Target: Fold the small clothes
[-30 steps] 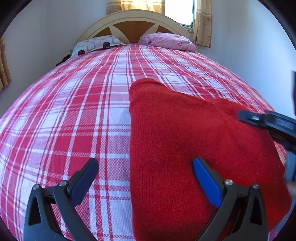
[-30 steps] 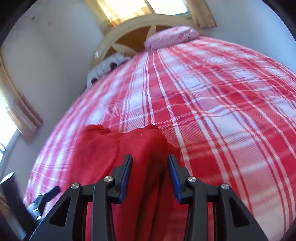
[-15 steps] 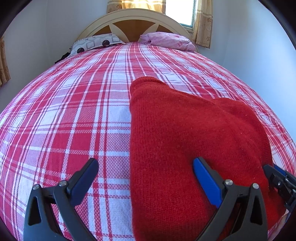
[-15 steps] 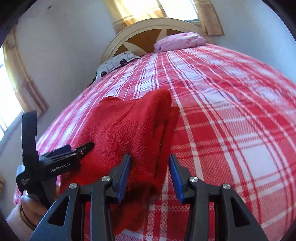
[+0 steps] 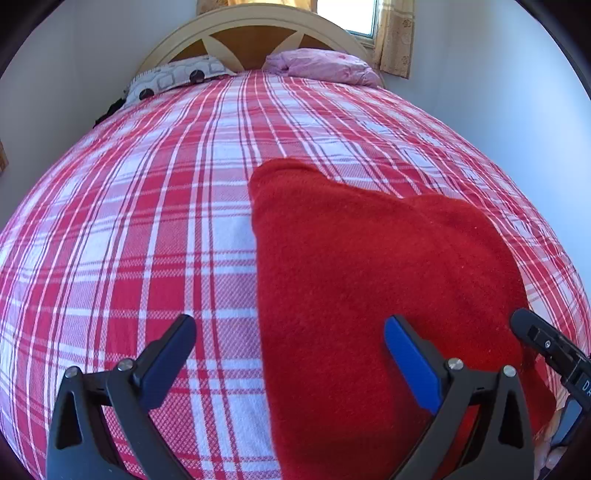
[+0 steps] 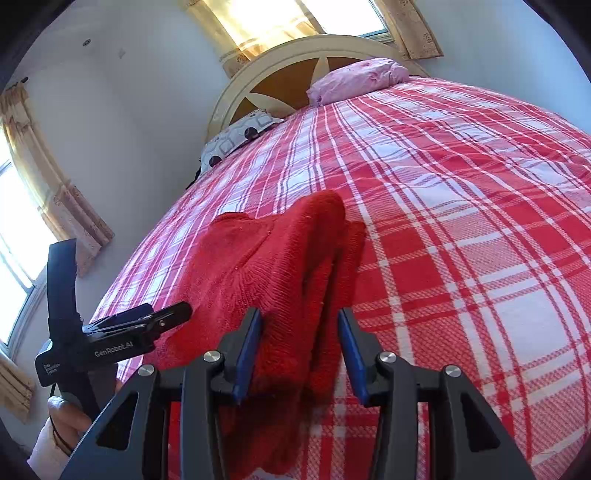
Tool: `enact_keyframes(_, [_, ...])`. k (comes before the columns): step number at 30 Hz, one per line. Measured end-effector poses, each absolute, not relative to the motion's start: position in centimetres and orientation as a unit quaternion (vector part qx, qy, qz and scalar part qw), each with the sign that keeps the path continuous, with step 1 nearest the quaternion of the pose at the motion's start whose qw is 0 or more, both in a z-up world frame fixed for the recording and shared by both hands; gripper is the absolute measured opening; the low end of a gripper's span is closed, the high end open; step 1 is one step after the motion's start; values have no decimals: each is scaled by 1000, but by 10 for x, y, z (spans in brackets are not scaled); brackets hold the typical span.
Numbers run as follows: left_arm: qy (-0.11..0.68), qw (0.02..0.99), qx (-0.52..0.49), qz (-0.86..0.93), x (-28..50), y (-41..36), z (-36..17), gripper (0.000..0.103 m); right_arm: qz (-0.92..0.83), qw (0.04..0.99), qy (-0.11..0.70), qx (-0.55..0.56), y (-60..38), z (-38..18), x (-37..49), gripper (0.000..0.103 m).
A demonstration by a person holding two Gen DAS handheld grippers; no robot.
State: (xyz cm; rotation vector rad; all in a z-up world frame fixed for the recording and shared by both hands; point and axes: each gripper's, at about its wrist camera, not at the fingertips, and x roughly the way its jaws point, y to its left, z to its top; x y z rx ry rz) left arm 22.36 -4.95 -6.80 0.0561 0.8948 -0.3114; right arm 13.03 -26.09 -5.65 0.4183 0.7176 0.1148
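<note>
A home bedroom: a bed (image 5: 155, 206) under a red-and-white plaid cover, with a cream arched headboard (image 5: 258, 33) and two pillows (image 6: 358, 79) against it. Patterned curtains (image 6: 62, 206) frame sunlit windows, probably two, in pale walls.

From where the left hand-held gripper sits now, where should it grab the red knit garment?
Probably the straight left edge of the red knit garment, near end. That edge lies flat on the plaid bedspread, between the open left hand-held gripper fingers, so come straight down.
</note>
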Motion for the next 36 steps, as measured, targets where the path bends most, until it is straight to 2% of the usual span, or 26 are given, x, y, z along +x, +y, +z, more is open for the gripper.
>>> enact_keyframes(3, [427, 891, 54, -143, 222, -60, -74, 103, 42, 915, 347, 201, -260, -64, 130, 54])
enact_keyframes(7, [418, 896, 46, -140, 219, -57, -77, 103, 39, 907, 351, 232, -270, -70, 128, 61])
enact_keyframes(15, [451, 881, 11, -146, 225, -50, -77, 103, 45, 905, 343, 248, -275, -59, 138, 62])
enact_keyframes(23, [441, 883, 13, -157, 233, -54, -64, 103, 45, 900, 357, 248, -267, -67, 169, 62])
enact_keyframes(25, [459, 874, 6, -159, 240, -56, -74, 103, 39, 897, 366, 246, -265, -76, 170, 67])
enact_keyframes(32, [494, 840, -99, -201, 251, -35, -95, 103, 51, 887, 356, 289, -278, -83, 166, 68])
enact_keyframes(36, [486, 847, -80, -201, 247, -43, -93, 103, 54, 887, 364, 279, -276, -83, 170, 74])
